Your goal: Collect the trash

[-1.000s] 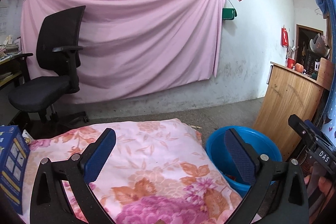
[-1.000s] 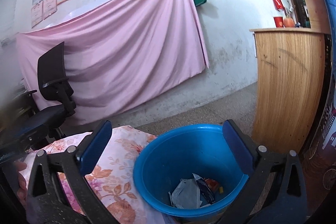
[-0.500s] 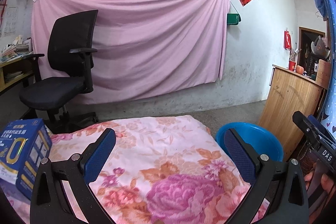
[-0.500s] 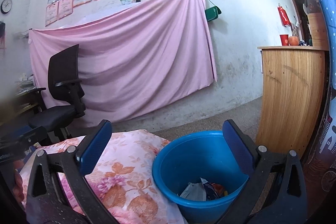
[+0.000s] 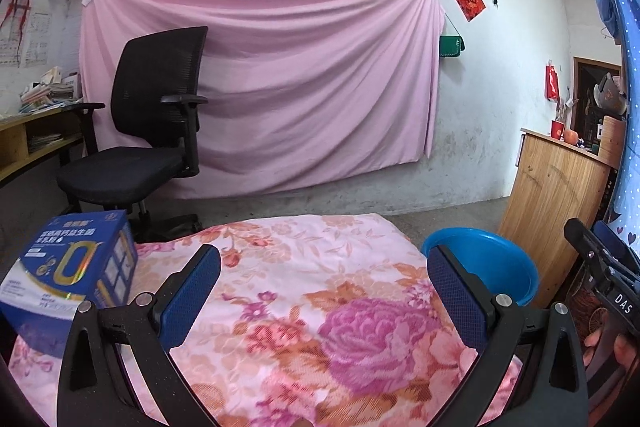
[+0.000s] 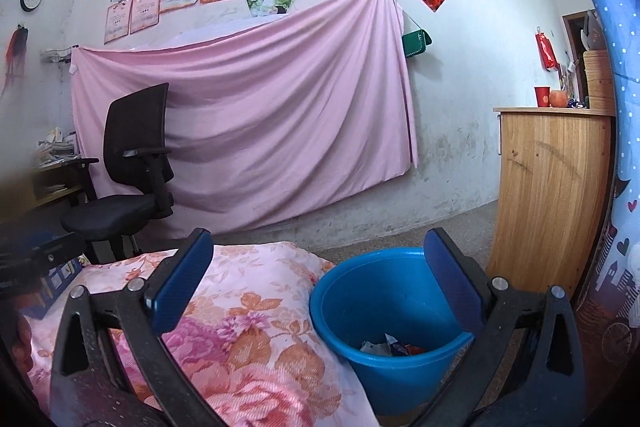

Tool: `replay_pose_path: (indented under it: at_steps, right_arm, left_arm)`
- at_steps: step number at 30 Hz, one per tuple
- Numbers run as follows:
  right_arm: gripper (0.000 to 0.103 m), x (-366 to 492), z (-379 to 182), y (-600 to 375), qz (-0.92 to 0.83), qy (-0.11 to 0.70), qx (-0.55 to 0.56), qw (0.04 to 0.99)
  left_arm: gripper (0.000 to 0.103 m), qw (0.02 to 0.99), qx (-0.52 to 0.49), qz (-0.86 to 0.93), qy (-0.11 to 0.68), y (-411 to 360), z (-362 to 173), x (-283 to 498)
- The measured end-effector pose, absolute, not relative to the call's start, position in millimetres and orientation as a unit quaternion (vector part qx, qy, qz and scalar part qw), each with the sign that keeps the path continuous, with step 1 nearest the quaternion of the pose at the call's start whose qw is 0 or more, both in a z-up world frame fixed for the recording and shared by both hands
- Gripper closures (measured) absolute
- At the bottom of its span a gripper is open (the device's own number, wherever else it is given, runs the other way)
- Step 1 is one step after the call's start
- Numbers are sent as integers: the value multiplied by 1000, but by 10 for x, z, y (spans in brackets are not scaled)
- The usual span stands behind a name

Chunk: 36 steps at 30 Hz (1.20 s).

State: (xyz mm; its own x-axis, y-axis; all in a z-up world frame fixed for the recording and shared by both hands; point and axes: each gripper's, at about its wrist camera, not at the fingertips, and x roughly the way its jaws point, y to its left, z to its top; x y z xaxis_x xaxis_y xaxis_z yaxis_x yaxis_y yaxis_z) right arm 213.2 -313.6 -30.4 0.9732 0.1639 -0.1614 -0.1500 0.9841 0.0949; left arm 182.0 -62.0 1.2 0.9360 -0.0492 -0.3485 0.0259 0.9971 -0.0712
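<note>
Only the right wrist view shows trash point(image 6: 390, 346) — inside the bucket point(image 6: 360, 291).

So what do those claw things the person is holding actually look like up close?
Each is a black plastic fork with two long fingers faced with dimpled blue pads and silver bolt heads at the joints. The left gripper and right gripper look alike. The right one's body, seen from the left camera, carries a white "DAS" label. No cables or sleeves show.

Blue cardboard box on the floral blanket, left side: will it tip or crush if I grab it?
The blue cardboard box probably tips easily: it stands upright on the soft floral blanket. Likely stiff, since its printed faces look flat. Weight unclear; contents are hidden.
</note>
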Motion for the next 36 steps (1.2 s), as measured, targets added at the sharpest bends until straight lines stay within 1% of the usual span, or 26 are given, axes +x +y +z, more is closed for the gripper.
replay_pose_path:
  at_steps: [9,18,26,36]
  right_arm:
    - [0,1709,-366,-3021,70,73,36,994]
    - [0,1378,-513,-2806,89,99,20,991]
    - [0,1122,-536,-2629,84,109,23,990]
    - [0,811,-571,-2467,72,114,23,991]
  left_arm:
    - [2,982,-48,-14,184,-423,-68,1506]
    - [2,982,-39,-18,185,-322,-198,1204]
    - [2,982,-59,-11,181,-186,-368,953]
    - [2,981,-55,-12,186,-139,-382,738]
